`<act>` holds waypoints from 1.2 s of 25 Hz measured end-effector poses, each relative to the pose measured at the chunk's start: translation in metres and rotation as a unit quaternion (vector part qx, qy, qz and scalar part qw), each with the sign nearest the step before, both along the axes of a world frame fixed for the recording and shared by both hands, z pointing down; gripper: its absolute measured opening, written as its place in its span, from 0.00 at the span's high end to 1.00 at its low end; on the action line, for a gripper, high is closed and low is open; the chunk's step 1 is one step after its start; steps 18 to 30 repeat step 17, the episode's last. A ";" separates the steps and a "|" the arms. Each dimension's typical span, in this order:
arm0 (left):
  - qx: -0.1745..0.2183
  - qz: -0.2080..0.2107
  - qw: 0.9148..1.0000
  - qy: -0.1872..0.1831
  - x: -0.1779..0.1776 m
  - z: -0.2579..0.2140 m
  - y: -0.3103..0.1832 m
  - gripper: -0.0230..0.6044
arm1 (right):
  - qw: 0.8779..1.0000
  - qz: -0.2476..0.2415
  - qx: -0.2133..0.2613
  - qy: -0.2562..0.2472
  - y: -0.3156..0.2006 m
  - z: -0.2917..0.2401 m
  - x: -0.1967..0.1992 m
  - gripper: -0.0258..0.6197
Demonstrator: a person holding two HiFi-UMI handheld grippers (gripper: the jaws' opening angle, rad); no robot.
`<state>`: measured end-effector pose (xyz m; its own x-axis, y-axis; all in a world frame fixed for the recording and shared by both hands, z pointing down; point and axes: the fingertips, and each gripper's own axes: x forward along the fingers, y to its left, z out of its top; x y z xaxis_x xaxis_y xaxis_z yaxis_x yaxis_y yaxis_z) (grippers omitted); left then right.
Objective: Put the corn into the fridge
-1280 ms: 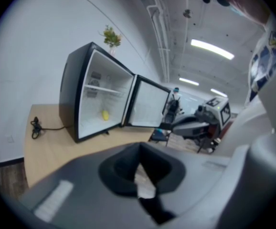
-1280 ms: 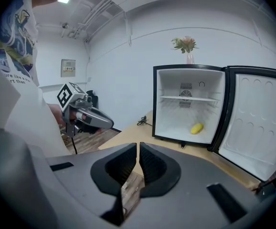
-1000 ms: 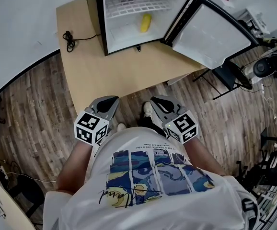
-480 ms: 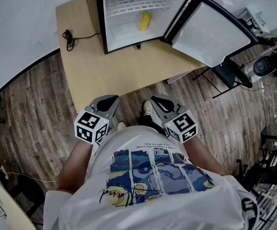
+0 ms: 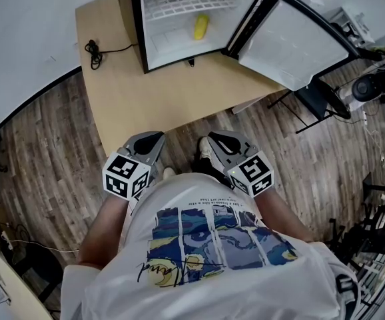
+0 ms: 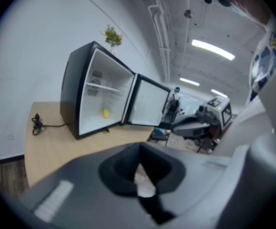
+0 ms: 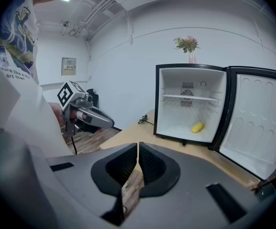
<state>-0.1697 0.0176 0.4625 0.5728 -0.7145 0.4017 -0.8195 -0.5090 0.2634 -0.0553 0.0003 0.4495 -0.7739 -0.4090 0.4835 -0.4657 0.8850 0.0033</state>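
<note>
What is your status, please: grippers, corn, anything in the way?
Left gripper and right gripper shut, empty, held close to the body. Corn lies inside the fridge, on its floor. Door wide open, nothing in the way.

Light wooden surface [image 5: 146, 99] on plank floor [image 5: 46, 145]; carries open fridge [image 5: 179, 29] at far end, coiled black cable [image 5: 94, 52] beside it.

The head view's upper edge cuts off the fridge [image 5: 172, 42] top. The person's hands hide beneath the marker cubes [image 5: 126, 177]. In the left gripper view the corn [image 6: 106, 112] is only a tiny yellow spot, and the left tool [image 6: 139, 147] blurs close up.
</note>
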 end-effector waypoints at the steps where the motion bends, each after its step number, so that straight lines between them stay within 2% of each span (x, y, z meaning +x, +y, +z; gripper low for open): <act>1: -0.001 0.000 1.000 0.000 0.000 0.001 0.000 0.95 | 1.000 0.000 -0.001 0.000 0.000 0.001 0.000 0.93; 30: -0.008 -0.007 1.000 -0.001 -0.001 0.004 -0.005 0.95 | 1.000 -0.007 -0.007 -0.001 -0.010 0.003 -0.003 0.93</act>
